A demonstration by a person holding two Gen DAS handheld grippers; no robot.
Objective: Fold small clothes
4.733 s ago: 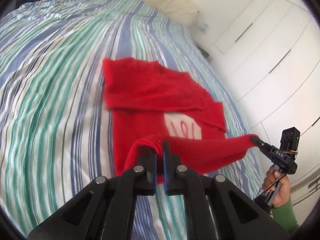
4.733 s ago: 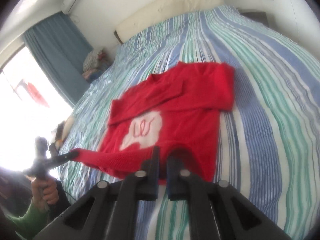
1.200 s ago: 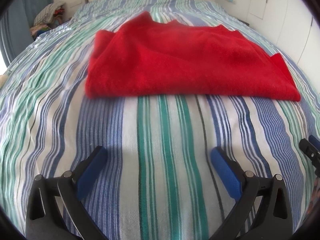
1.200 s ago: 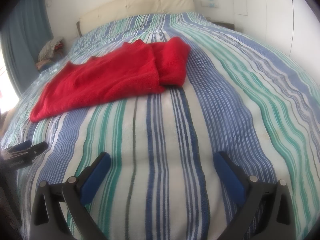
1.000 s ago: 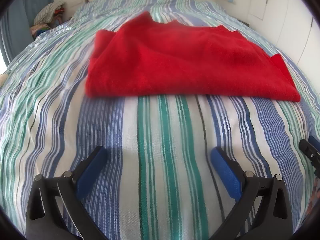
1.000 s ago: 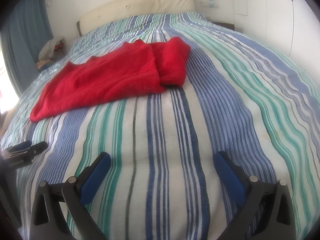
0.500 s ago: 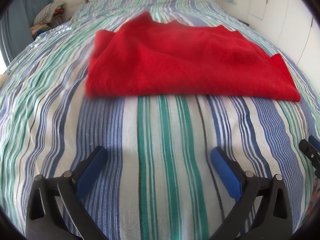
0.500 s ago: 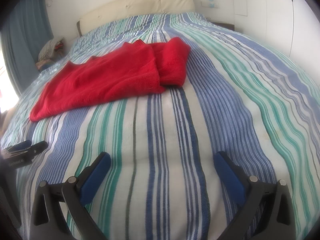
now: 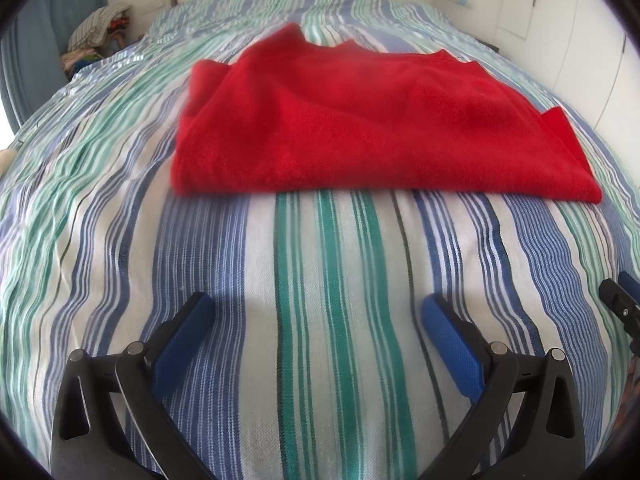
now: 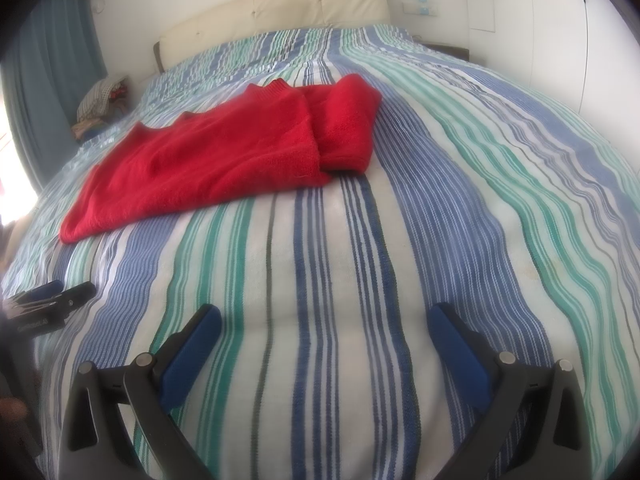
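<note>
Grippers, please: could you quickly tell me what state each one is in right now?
Left gripper: open, holding nothing, short of the red sweater.
Right gripper: open, holding nothing, over the striped bedspread.

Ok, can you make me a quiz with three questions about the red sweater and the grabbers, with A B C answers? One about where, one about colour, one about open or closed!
1. Where is the red sweater?
A. Lying on the striped bedspread
B. Hanging on the curtain
C. Held up in the air

2. What colour are the pads on the left gripper?
A. Yellow
B. Blue
C. Pink

3. How is the right gripper standing?
A. Shut on the sweater
B. Shut on nothing
C. Open, holding nothing

Answers:
1. A, the sweater lies folded flat on the stripes.
2. B, both pads show blue against black arms.
3. C, its fingers stand wide apart with only bedspread between them.
</note>
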